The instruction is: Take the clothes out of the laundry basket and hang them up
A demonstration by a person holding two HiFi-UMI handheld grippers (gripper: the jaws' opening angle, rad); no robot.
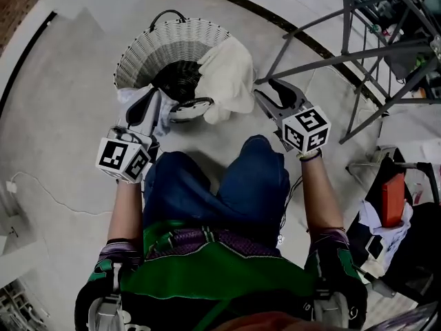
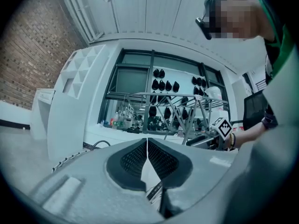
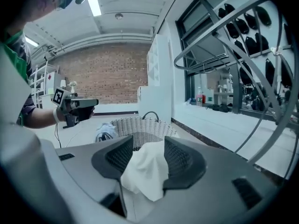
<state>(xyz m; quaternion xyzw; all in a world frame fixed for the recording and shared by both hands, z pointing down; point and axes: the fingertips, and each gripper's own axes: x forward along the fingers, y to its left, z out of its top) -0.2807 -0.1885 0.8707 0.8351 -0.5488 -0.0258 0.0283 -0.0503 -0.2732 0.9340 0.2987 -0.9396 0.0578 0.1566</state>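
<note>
Denim-clad knees (image 1: 220, 178) sit nearest us. Just beyond them our left gripper (image 1: 150, 96) has its jaws pressed together, its tip beside a pale garment (image 1: 126, 95) hanging at the left rim of the wicker laundry basket (image 1: 158, 40). Our right gripper (image 1: 264, 87) has its jaws spread, with the white cloth (image 1: 231, 74) showing between them; it is draped over the basket's near right rim. Farther right stands a metal rack (image 1: 344, 58).
</note>
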